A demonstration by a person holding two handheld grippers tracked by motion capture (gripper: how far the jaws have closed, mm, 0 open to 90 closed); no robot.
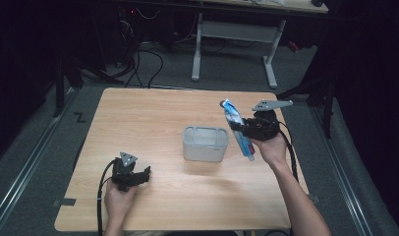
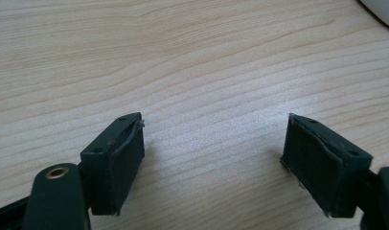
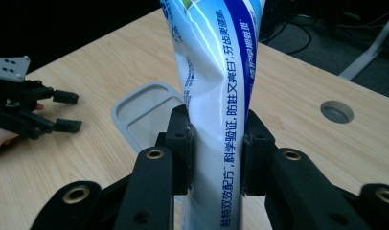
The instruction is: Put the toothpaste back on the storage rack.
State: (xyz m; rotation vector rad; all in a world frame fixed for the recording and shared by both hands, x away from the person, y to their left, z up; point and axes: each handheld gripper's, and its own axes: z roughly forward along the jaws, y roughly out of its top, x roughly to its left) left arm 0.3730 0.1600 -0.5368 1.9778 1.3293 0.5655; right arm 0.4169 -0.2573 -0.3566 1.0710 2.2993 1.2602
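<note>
In the middle of the table [image 1: 138,118] I see a grey plastic box [image 1: 205,144], and as far as I can tell nothing lies inside it. My right gripper [image 3: 215,143] is raised just beside the box, and its fingers are clamped on a blue and white tube [image 3: 216,91]. The tube carries Chinese writing, which I cannot read. My left gripper [image 2: 211,158] rests low over the bare table, its fingers apart, holding nothing.
</note>
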